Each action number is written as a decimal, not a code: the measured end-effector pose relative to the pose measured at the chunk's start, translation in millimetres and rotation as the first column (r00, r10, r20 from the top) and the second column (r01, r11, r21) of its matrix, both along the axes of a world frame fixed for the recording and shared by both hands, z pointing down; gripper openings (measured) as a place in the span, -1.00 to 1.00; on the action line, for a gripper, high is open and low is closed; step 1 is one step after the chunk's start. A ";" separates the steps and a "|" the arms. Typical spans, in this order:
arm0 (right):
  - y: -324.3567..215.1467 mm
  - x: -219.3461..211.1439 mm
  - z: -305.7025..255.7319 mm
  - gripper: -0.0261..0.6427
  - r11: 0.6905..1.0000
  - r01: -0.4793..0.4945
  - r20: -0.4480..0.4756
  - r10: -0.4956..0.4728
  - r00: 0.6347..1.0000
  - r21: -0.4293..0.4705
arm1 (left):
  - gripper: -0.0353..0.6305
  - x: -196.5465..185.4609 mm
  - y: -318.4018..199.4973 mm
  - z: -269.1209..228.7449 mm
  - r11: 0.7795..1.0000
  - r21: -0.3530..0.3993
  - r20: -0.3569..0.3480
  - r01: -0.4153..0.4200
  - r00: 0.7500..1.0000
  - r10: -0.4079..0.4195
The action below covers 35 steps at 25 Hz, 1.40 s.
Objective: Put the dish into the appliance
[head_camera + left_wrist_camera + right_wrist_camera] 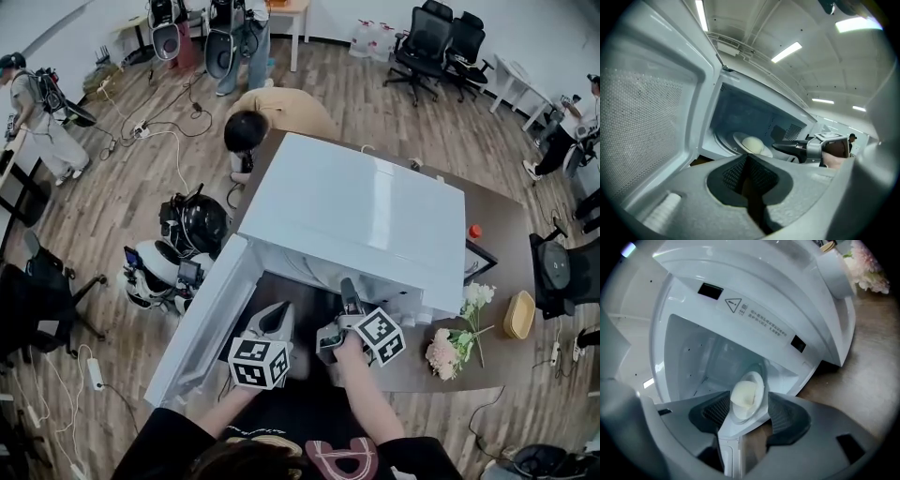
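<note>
A white microwave (pixel 356 202) stands on a brown table (pixel 506 248), its door (pixel 202 319) swung open to the left. Inside, on the turntable, lies a white dish (pixel 746 394) carrying a pale round lump of food; the left gripper view also shows this dish (pixel 751 144). My right gripper (pixel 749 414) hangs at the mouth of the cavity, its jaws open and apart from the dish, nothing between the pads. From the left gripper view the right gripper (pixel 787 146) reaches in from the right. My left gripper (pixel 747 161) is shut and empty, beside the open door.
Pink and white flowers (pixel 450 347) and a yellow bowl (pixel 518 314) lie on the table right of the microwave; a small red thing (pixel 475 231) sits further back. A person (pixel 267 117) bends down behind the microwave. Office chairs and gear stand on the wooden floor.
</note>
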State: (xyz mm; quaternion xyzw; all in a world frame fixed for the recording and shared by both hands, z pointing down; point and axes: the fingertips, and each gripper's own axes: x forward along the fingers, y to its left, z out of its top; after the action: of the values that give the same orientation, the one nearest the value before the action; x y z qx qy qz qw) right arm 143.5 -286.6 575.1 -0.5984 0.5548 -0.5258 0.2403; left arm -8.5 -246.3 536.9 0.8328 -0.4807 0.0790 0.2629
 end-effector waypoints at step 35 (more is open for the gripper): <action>128.1 -49.1 -18.5 -0.33 0.924 0.382 -0.666 -0.292 0.686 -0.012 | -0.87 3.2 82.8 21.7 0.986 0.017 0.015 -0.164 0.986 0.164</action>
State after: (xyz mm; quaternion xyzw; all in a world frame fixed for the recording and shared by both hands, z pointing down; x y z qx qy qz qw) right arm 94.4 -158.5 556.6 -0.6151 0.7362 -0.2803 -0.0330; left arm -5.2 -163.5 558.7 0.8713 -0.4129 0.1020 0.2447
